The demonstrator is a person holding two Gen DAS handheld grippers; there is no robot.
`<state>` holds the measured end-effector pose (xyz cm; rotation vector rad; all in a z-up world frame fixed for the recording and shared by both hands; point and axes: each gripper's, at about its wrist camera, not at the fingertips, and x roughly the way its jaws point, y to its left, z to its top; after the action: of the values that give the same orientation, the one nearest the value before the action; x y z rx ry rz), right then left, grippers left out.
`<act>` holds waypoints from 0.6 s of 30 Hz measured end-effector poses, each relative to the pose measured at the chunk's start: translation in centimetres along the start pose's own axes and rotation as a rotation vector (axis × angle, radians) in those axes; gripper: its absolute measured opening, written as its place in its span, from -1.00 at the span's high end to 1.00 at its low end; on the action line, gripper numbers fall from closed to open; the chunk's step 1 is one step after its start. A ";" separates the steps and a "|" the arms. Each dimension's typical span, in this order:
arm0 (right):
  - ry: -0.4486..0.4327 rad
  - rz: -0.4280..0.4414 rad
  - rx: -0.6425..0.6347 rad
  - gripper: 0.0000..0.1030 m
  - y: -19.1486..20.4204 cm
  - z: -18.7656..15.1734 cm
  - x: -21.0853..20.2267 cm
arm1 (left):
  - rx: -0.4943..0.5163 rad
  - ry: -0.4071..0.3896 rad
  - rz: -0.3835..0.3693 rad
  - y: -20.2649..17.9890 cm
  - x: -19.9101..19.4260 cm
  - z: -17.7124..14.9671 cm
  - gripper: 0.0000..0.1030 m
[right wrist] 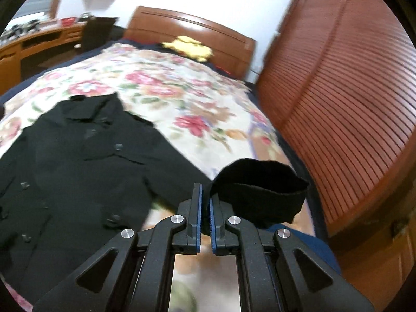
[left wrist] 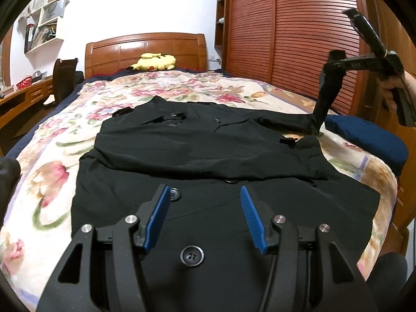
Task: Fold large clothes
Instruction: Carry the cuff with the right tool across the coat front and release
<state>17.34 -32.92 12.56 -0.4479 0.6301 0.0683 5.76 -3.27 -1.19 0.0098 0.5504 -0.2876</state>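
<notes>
coat (left wrist: pixel 208 150): black, buttoned, laid front-up on the bed (left wrist: pixel 52 171) over the floral blanket; collar twd headboard, hem nearest the left wrist cam. One sleeve already lies across the chest.
sleeve (left wrist: pixel 325 98): the other one, raised off the bed at the coat's right side, cuff (right wrist: pixel 260 195) hanging open like a loop.
right gripper (right wrist: pixel 205 208): fingers nearly closed, pinching the cuff edge; cloth sits betw the blue pads.
left gripper (left wrist: pixel 205 208): fingers (left wrist: pixel 158 213) spread wide, nothing in them, hovering over the lower front nr a big button (left wrist: pixel 192 255).
handling (my read): looks thick, prob. heavyish, soft w/ no stiffness, so it will drape and drag, not hold shape. Matte weave, likely not slippery. Buttons = hard lumps, avoid clamping on them.
where to grip (my read): cuff for the sleeve; hem corners or shoulder seams for body folds; take doubled edges, not a single layer.
containers: none in the work area. Wall shelves (left wrist: pixel 46 18) hold books/odds, too small to name.
other: yellow plush toy (left wrist: pixel 156 62) by headboard; blue cushion (left wrist: pixel 369 140) at bed's right edge, just beside the raised sleeve.
</notes>
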 end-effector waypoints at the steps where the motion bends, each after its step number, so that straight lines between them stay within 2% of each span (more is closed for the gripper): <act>1: -0.012 0.018 -0.016 0.96 1.2 0.4 -0.2 | -0.001 -0.001 0.004 0.2 -0.1 0.0 -0.07; 9: -0.061 0.178 -0.111 0.96 9.8 2.4 -0.7 | -0.008 -0.009 0.027 1.3 -0.8 -0.2 -0.07; 18: -0.133 0.316 -0.157 0.97 16.7 3.9 -2.8 | -0.023 -0.023 0.051 2.8 -1.5 -0.3 -0.07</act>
<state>13.96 -16.00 10.58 -0.4880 0.5615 0.4471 5.14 -0.16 -0.80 -0.0018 0.5296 -0.2316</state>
